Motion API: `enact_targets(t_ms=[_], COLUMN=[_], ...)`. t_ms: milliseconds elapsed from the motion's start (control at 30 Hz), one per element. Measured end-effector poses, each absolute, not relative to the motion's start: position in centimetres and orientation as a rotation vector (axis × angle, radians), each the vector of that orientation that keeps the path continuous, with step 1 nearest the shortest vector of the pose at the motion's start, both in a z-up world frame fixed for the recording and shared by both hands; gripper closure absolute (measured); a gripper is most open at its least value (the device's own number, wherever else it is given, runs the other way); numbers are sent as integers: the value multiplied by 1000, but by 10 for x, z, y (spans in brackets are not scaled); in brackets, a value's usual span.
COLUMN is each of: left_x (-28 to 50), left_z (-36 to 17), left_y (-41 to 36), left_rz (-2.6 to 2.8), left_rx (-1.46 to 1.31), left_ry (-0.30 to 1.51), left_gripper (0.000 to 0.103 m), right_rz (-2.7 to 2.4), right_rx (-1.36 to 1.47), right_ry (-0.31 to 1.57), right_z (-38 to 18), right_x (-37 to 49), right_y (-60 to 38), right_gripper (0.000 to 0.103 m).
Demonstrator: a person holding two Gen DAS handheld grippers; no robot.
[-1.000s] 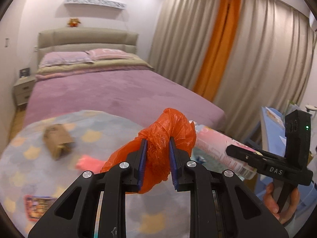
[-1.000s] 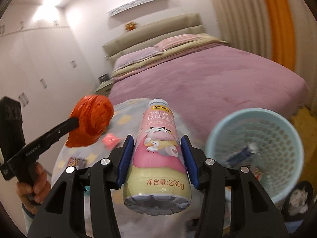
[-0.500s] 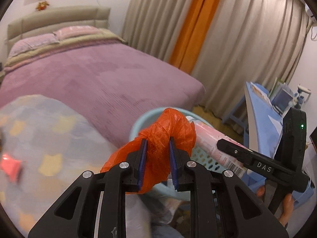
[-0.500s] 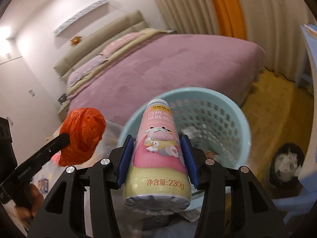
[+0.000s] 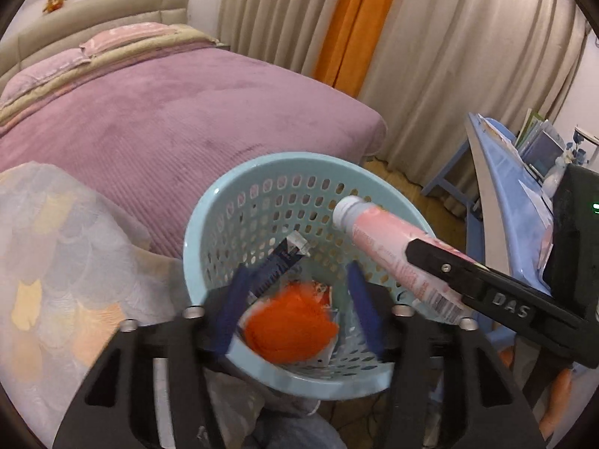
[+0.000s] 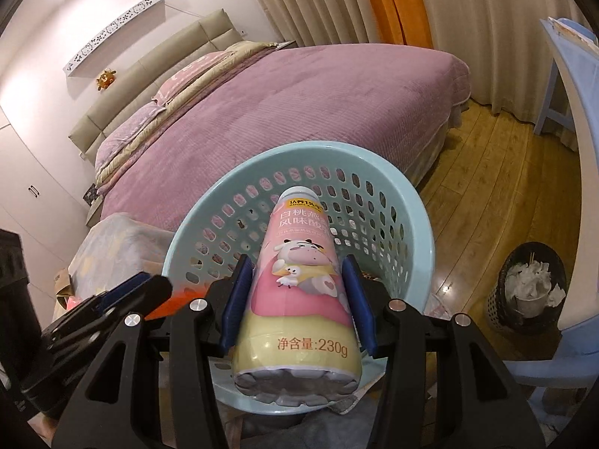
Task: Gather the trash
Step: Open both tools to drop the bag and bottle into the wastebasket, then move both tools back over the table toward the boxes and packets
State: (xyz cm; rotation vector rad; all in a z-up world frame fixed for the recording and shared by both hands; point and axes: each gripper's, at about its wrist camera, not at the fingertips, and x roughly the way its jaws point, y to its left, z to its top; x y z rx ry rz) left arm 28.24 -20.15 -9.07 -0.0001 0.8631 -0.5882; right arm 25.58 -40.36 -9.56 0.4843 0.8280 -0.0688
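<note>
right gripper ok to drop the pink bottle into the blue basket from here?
Probably yes. The right gripper holds the pink bottle with its cap already over the blue basket opening. The left gripper hangs open above the orange bag and crowds the near rim.

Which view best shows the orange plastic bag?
The left wrist view: the orange plastic bag lies free inside the blue basket, between the open left tool. The right wrist view shows only an orange sliver.
</note>
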Motion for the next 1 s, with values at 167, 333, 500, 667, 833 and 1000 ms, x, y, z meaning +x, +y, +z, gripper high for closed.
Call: enact_targets(t_ms=[167,333,500,667,833,1000], left_x=[274,259,239,217,196,176], left_z=[-81,-70,-55,-41,-28,-17], left_y=[-182,-167,-140,-108,-63,-2], left_rz=[-589,-568,-547,-510,-429,-302], left_rx=[-28,-43,-72,-113,-155,-193], left_ry=[836,799,749,699,655,615], left_gripper=[39,39,39,39,39,39], right_rz=[-51,-40,-14,37,123,251], right_rx=[509,531,513,477,423,359], right_ry=[819,813,794,762,731,711], right_z=[-97,-90,-77,-57,-40,-24], right_x=[255,250,243,235,228,224], right_y=[-401,-399,-385,-359,-320,-267], right_gripper=[54,54,54,54,54,54])
